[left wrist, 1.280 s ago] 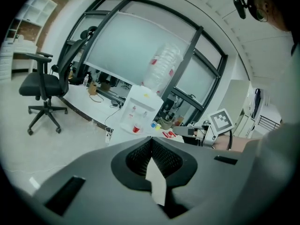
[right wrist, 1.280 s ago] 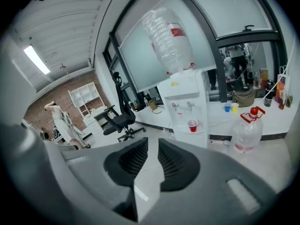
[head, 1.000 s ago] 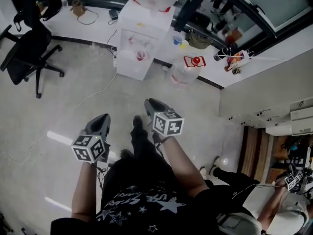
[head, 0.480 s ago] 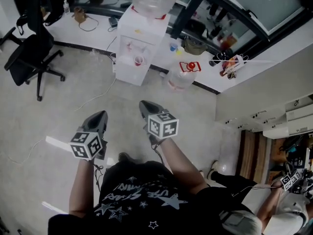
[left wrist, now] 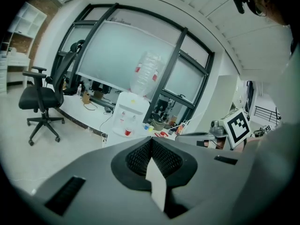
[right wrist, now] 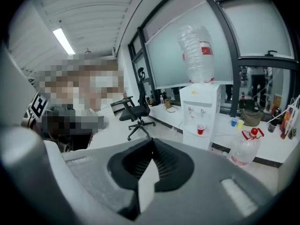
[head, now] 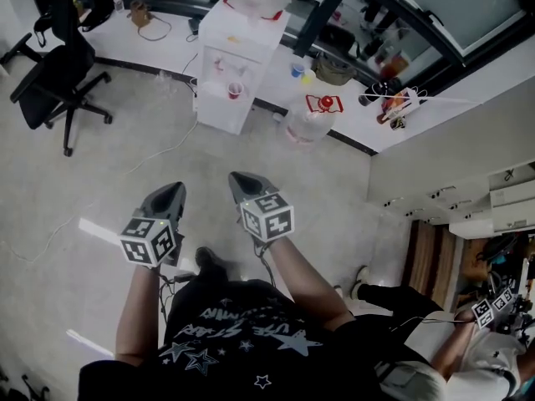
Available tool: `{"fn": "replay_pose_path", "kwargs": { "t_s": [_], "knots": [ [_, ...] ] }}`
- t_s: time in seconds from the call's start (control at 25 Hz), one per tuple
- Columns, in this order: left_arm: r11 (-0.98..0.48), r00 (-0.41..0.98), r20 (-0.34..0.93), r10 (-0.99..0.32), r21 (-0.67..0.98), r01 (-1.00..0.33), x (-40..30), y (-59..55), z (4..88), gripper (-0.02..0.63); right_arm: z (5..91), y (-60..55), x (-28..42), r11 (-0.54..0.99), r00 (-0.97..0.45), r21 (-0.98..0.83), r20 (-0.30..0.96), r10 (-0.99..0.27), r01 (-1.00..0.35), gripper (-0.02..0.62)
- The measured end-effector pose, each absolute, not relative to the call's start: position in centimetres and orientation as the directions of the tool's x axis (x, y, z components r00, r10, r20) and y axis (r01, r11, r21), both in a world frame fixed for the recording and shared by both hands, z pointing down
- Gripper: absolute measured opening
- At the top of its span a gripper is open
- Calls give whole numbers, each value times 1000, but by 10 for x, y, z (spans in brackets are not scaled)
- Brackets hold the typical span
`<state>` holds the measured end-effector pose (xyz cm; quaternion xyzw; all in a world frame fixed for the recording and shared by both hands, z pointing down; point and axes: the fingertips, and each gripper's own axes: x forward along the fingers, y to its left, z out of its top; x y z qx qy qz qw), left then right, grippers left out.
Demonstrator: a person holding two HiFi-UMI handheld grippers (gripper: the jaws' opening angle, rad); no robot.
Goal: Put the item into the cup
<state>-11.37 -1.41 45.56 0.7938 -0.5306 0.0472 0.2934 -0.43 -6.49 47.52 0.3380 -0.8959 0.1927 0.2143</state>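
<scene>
Left gripper: jaws pressed together, nothing between them. I see it over the floor.
Right gripper: jaws closed too, empty, just beside the left.
Cup: red, on the dispenser ledge, well apart from both grippers.
Item: I can't tell which it is.
</scene>
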Motion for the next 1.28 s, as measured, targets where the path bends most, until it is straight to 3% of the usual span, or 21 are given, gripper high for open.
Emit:
{"fn": "replay_pose_path", "kwargs": {
  "t_s": [1.28],
  "knots": [
    [-203,342,360,-868,372,-906,2,160,438,6,457,107,109,767,-768,-237,446,-459,-596,0]
  ]
}}
